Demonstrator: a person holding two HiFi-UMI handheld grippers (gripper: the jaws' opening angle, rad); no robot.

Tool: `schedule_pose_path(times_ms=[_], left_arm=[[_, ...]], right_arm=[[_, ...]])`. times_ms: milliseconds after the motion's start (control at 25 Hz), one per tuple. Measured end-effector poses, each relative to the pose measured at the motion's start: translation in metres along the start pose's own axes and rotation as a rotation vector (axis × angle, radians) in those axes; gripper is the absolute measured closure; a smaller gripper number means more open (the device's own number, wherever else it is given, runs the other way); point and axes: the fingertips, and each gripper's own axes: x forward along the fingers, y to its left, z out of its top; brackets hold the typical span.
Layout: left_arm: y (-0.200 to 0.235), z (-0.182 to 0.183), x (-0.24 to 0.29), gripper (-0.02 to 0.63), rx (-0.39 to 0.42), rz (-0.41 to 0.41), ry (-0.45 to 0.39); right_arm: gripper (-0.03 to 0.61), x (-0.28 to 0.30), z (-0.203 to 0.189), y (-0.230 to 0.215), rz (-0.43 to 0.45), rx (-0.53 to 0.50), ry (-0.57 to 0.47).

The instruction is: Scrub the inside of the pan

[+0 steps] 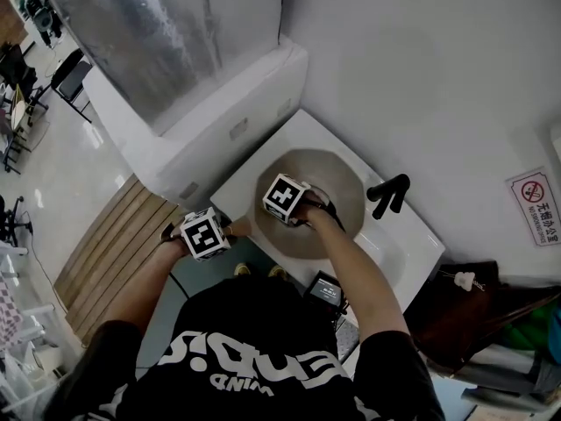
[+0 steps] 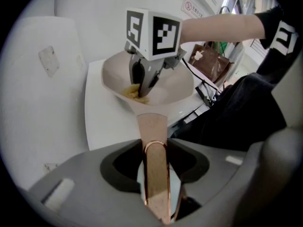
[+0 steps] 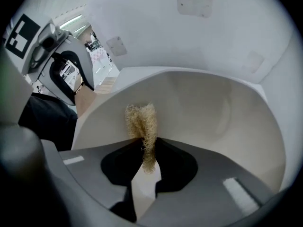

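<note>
Left claw (image 2: 155,161) clamped on copper-coloured pan handle (image 2: 152,126). Right claw (image 3: 146,151) clamped on tan fibrous scrubber (image 3: 141,119), down inside beige pan (image 3: 213,108). Pan sits on white surface (image 1: 412,246).

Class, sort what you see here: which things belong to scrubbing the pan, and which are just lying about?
In the job: pan, gripped by the left claw; loofah scrubber, gripped in the right claw.
Lying about: black tap; no-smoking sign; brown bag.
</note>
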Motion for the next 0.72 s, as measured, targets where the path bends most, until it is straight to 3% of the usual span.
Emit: schedule_pose_path(times_ms=[280,720], left_arm=[[-0.003,-0.001,-0.003,0.453,-0.015,-0.007,0.007],[-0.001,0.001,-0.002,0.453,-0.008,-0.009,0.001]], right_arm=[[0.505,-0.001,0.008,-0.046,-0.144,0.049,-0.047],[0.505,-0.011,-0.031,-0.104,-0.341,0.032,0.049]])
